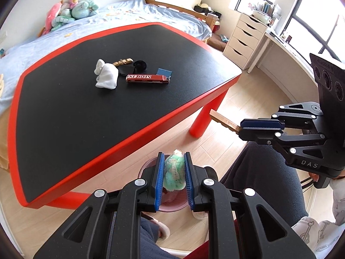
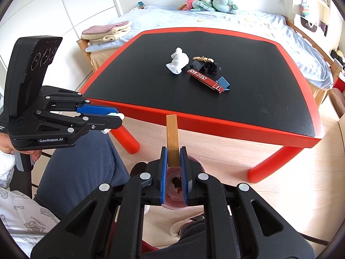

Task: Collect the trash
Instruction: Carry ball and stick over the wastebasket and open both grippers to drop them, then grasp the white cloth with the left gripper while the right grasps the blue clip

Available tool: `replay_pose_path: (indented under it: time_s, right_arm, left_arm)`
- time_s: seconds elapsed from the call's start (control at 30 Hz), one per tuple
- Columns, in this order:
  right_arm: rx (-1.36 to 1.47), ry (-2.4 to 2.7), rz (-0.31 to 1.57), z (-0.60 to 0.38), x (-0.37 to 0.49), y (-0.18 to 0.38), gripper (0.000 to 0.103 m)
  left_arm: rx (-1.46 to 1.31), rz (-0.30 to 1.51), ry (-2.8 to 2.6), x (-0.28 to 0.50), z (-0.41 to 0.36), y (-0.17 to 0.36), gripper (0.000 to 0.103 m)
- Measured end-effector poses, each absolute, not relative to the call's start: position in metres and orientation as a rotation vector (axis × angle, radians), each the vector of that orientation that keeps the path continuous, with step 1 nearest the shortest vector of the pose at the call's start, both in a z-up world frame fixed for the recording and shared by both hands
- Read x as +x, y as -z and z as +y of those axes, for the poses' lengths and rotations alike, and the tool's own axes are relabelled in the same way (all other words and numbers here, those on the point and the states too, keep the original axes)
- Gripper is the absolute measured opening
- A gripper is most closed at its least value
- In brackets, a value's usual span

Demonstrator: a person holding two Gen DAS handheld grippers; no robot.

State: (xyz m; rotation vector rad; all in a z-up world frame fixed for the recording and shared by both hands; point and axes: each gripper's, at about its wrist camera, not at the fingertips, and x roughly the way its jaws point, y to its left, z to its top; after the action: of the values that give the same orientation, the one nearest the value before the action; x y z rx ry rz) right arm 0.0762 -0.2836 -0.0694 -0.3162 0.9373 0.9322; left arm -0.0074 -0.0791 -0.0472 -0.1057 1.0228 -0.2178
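A pink bin [image 2: 172, 196], holding dark scraps, is positioned below both tools. A fuzzy green wad [image 1: 174, 176] is clamped in the left tool [image 1: 173, 180]; a wooden strip [image 2: 172, 140] is clamped in the right tool [image 2: 173, 172].

Claws hide most of the pink bin [image 1: 148, 167].

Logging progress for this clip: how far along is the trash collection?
Midway. Some dark scraps already lie in the pink waste bin on the floor. In hand: the left gripper clamps a fuzzy green-and-white wad, and the right gripper clamps a flat tan wooden strip, both over the bin. Left on the black table: crumpled white tissue, red printed box, blue clip and small dark and tan pieces.
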Motion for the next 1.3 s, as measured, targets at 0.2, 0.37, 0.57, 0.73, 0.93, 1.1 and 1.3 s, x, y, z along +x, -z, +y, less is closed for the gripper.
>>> replay_pose_path:
  time_s: [0.2,0.37,0.57,0.73,0.93,1.1,1.3]
  right_arm:
    - [-0.314,-0.936,0.942,-0.287,0.07,0.07,0.011]
    - [-0.302,-0.946,0.945,-0.287,0.07,0.07,0.012]
    - [-0.306,-0.894,0.927,-0.29,0.073,0.071,0.079]
    - [-0.287,-0.86,0.944,-0.293,0.079,0.074,0.092]
    - [-0.272,-0.843,0.952,-0.294,0.079,0.078,0.095]
    - [-0.269,-0.845,0.945,-0.293,0.079,0.076,0.096]
    - [-0.261,-0.842,0.94,-0.293,0.081,0.074,0.096]
  left_arm:
    - [-0.1,1.024,0.224,-0.013,-0.085,0.047,0.018]
    - [-0.098,1.028,0.234,-0.011,-0.087,0.048,0.019]
    - [-0.108,1.008,0.204,-0.009,-0.084,0.049,0.085]
    - [-0.111,0.999,0.168,-0.011,-0.079,0.048,0.095]
    - [-0.113,1.005,0.143,-0.013,-0.075,0.048,0.095]
    - [-0.12,1.006,0.138,-0.015,-0.073,0.048,0.095]
    - [-0.127,1.007,0.13,-0.015,-0.07,0.047,0.095]
